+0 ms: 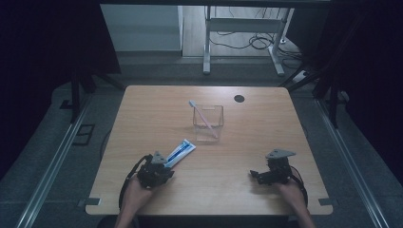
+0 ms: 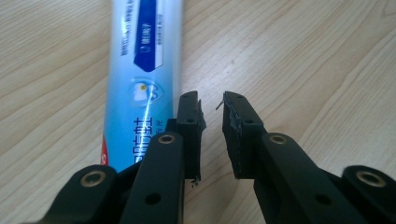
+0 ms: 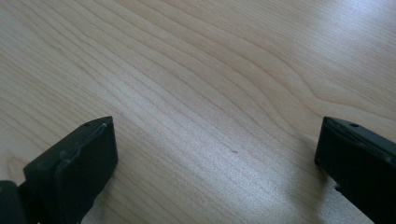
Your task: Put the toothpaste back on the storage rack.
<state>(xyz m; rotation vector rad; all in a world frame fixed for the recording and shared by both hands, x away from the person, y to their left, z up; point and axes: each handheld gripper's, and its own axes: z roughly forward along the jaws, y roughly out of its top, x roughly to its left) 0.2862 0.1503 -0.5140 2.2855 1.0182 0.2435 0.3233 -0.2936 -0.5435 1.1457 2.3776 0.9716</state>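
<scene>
Toothpaste tube (image 1: 180,153): flat on wooden table (image 1: 237,185), near-left, just beside left gripper (image 2: 212,109) (jaws nearly together, gripping nothing, tube outside them). Right gripper (image 3: 217,140): jaws wide, over bare wood. Clear container (image 1: 208,118): mid-table, toothbrush (image 1: 203,118) leaning inside.

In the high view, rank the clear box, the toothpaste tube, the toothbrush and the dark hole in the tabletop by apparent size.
1. Clear box
2. Toothpaste tube and toothbrush: similar length, too close to rank, the tube partly hidden by the left gripper
3. Dark hole
</scene>
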